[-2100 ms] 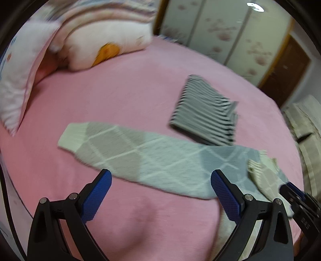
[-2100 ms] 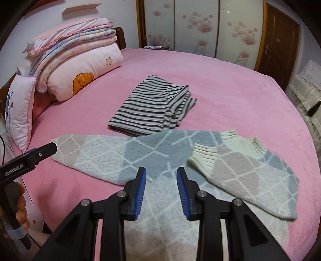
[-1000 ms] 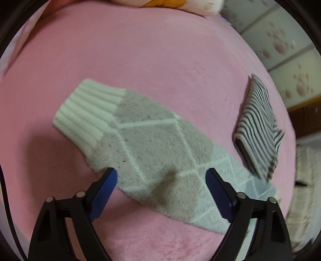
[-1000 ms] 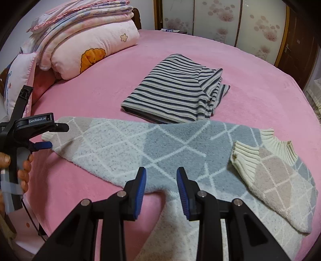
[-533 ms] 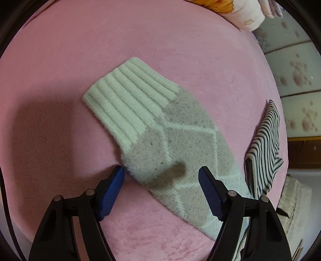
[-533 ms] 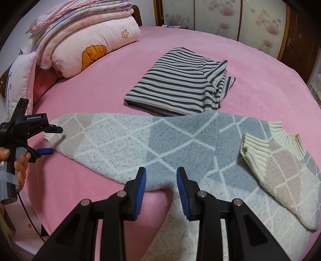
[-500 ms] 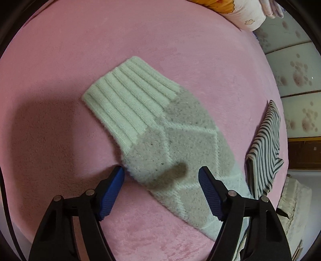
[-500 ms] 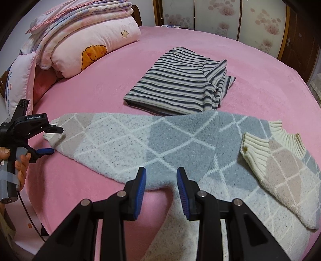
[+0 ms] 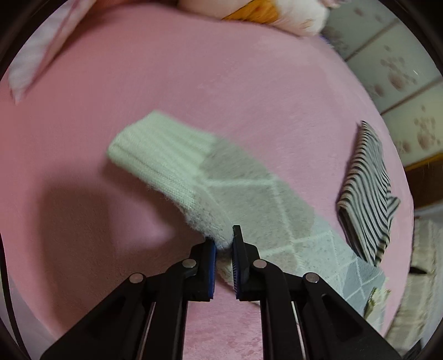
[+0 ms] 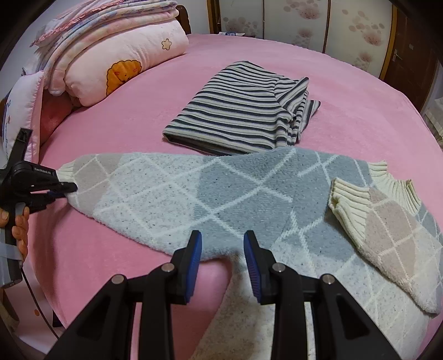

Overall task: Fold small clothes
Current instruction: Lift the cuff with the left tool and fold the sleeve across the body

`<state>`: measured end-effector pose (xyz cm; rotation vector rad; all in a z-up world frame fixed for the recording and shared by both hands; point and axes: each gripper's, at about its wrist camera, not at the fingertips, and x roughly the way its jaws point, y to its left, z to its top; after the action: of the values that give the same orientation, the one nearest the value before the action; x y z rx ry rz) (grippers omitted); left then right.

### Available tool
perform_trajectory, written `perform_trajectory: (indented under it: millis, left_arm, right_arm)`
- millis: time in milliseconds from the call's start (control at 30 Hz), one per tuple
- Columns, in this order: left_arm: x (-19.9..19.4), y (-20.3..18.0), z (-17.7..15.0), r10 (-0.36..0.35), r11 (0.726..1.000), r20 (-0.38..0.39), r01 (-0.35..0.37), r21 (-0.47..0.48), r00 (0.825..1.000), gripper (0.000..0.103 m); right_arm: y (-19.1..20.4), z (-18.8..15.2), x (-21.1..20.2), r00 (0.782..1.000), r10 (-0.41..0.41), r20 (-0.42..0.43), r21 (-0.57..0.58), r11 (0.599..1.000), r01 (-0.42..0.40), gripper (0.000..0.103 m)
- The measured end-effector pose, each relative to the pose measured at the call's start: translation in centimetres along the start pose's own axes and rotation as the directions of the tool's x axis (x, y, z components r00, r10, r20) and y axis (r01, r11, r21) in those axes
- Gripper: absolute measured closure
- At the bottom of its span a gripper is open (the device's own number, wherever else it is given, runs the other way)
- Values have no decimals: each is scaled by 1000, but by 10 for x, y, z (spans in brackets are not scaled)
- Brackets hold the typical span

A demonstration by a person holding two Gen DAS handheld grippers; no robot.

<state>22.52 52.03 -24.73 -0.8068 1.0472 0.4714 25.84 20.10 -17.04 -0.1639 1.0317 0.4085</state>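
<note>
A grey and white diamond-pattern sweater (image 10: 221, 193) lies on the pink bed (image 10: 360, 110). One sleeve stretches out to the left and the other sleeve (image 10: 382, 229) is folded over the body at right. My left gripper (image 9: 223, 246) is shut on the edge of the outstretched sleeve (image 9: 249, 188) just behind its cream ribbed cuff (image 9: 157, 152). It also shows in the right wrist view (image 10: 65, 191) at the cuff end. My right gripper (image 10: 223, 249) is open and empty, hovering over the sleeve's lower edge near the armpit.
A folded striped garment (image 10: 243, 110) lies behind the sweater and shows in the left wrist view (image 9: 368, 193). Pillows and folded quilts (image 10: 110, 55) are stacked at the back left. Sliding wardrobe doors (image 10: 304, 22) stand behind the bed.
My left gripper was open over the sleeve near the cuff and has closed on the sleeve's edge. My right gripper has stayed open over the sweater.
</note>
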Motion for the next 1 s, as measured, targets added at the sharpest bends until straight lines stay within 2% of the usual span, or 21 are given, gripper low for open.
perform_trajectory:
  millis: [100, 200, 300, 367, 433, 567, 633, 700, 800, 833, 933, 1000]
  left_arm:
    - [-15, -21, -4, 2, 995, 72, -9, 97, 997, 96]
    - [-31, -36, -7, -36, 984, 141, 10, 177, 989, 96]
    - [-51, -53, -16, -97, 964, 219, 37, 263, 971, 96]
    - [-66, -70, -25, -124, 936, 285, 17, 351, 951, 96]
    - [-78, -96, -42, -150, 891, 339, -21, 454, 929, 96]
    - [-97, -133, -84, -218, 828, 336, -9, 561, 916, 96]
    - [-109, -156, -110, -263, 791, 312, 19, 612, 913, 96]
    - [-124, -181, -137, -319, 748, 291, 52, 661, 902, 96]
    - [-138, -222, -174, -399, 682, 229, 121, 721, 888, 96]
    - [-141, -240, -191, -422, 651, 202, 140, 746, 884, 95]
    - [-135, -278, -233, -447, 577, 138, 167, 800, 884, 95]
    - [-121, -304, -266, -438, 529, 86, 179, 830, 895, 95]
  right_arm:
    - [-3, -1, -3, 1000, -1, 8, 7, 1000, 1, 71]
    - [-8, -2, -6, 1000, -5, 13, 19, 1000, 4, 71]
    - [-17, -4, -14, 1000, -7, 18, 40, 999, 6, 71]
    - [-24, -7, -20, 1000, -10, 25, 52, 999, 8, 71]
    - [-35, -10, -31, 999, -19, 41, 63, 998, 16, 71]
    - [-65, -20, -56, 996, -50, 78, 97, 994, 42, 71]
    - [-86, -27, -71, 994, -59, 95, 132, 990, 46, 71]
    - [-105, -35, -84, 992, -67, 108, 167, 985, 48, 71]
    - [-137, -53, -104, 988, -80, 130, 223, 974, 49, 71]
    - [-148, -62, -111, 987, -88, 137, 244, 968, 53, 71]
    - [-178, -86, -123, 984, -114, 139, 299, 952, 68, 71]
    - [-197, -103, -128, 983, -131, 129, 331, 940, 82, 71]
